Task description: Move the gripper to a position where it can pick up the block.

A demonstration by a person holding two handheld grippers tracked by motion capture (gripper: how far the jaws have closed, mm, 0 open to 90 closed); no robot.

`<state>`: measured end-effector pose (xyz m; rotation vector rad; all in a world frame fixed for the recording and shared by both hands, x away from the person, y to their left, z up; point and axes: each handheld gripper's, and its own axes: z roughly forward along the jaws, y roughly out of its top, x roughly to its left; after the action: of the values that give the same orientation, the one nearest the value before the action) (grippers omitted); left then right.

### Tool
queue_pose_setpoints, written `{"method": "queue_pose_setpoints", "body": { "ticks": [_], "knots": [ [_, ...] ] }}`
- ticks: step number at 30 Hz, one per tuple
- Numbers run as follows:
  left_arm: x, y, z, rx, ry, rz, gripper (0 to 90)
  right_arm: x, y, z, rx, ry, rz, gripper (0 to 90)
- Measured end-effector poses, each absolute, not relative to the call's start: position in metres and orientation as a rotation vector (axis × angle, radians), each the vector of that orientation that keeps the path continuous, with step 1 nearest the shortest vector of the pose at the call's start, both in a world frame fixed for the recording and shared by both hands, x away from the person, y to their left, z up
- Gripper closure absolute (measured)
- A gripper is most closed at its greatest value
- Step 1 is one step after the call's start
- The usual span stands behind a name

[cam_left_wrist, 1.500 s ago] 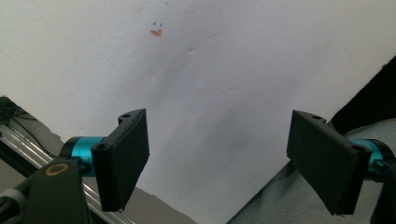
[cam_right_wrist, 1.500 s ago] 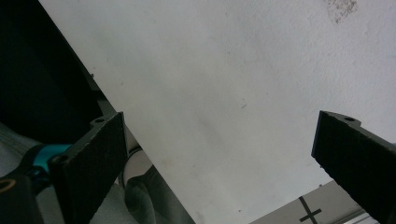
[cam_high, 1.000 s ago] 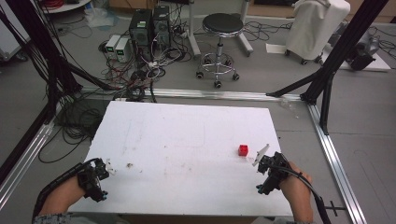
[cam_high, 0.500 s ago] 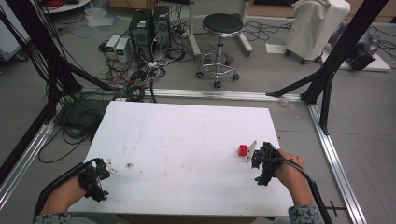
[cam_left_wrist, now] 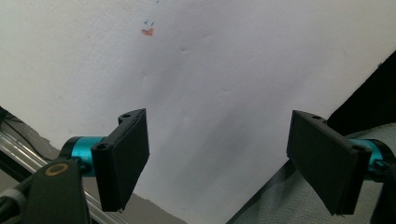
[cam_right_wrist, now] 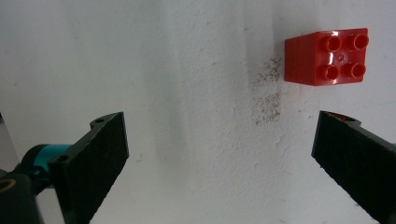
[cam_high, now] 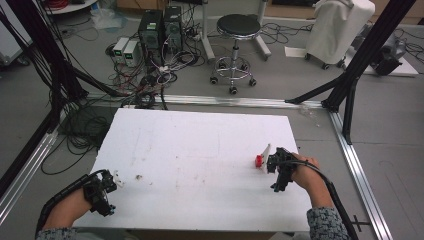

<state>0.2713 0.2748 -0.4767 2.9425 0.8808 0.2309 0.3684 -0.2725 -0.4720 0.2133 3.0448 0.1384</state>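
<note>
Two claws gaping, red brick (cam_right_wrist: 327, 57) on table (cam_high: 200, 150)

Small red four-stud brick (cam_right_wrist: 326, 56) (cam_high: 258, 160) — studs up, on white table's right side

A white table (cam_high: 200, 150) is seen from above, its top scuffed and faintly marked. A red brick (cam_high: 258, 160) is set on it near the right edge, studs up, four studs being shown in the right gripper view (cam_right_wrist: 327, 56), with a patch of dark specks (cam_right_wrist: 267, 100) on the surface just beside it. A small dark crumb (cam_high: 138, 176) is seen at the left. An orange smudge (cam_left_wrist: 147, 31) is seen in the left gripper view
</note>
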Motion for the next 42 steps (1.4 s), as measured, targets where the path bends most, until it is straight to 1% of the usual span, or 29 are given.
{"method": "queue_pose_setpoints", "body": {
  "ticks": [16,22,24,26,33,42],
  "knots": [
    [0.272,0.277,-0.479,2.931,0.9,0.224,21.4,0.385,-0.275,-0.473,0.245,3.098,0.105,3.1],
    [0.271,0.276,-0.479,2.926,0.896,0.221,21.4,0.389,-0.272,-0.47,0.229,3.095,0.039,3.0],
    [0.271,0.277,-0.479,2.929,0.893,0.22,21.4,0.391,-0.27,-0.467,0.212,3.097,0.076,3.0],
    [0.271,0.278,-0.479,2.925,0.901,0.225,21.4,0.393,-0.271,-0.465,0.211,3.079,0.191,3.0],
    [0.271,0.28,-0.479,2.92,0.911,0.22,21.4,0.406,-0.264,-0.476,0.205,3.088,0.069,3.0],
    [0.271,0.28,-0.481,2.92,0.915,0.217,21.4,0.425,-0.256,-0.483,0.183,3.092,0.087,3.0]
  ]
}}
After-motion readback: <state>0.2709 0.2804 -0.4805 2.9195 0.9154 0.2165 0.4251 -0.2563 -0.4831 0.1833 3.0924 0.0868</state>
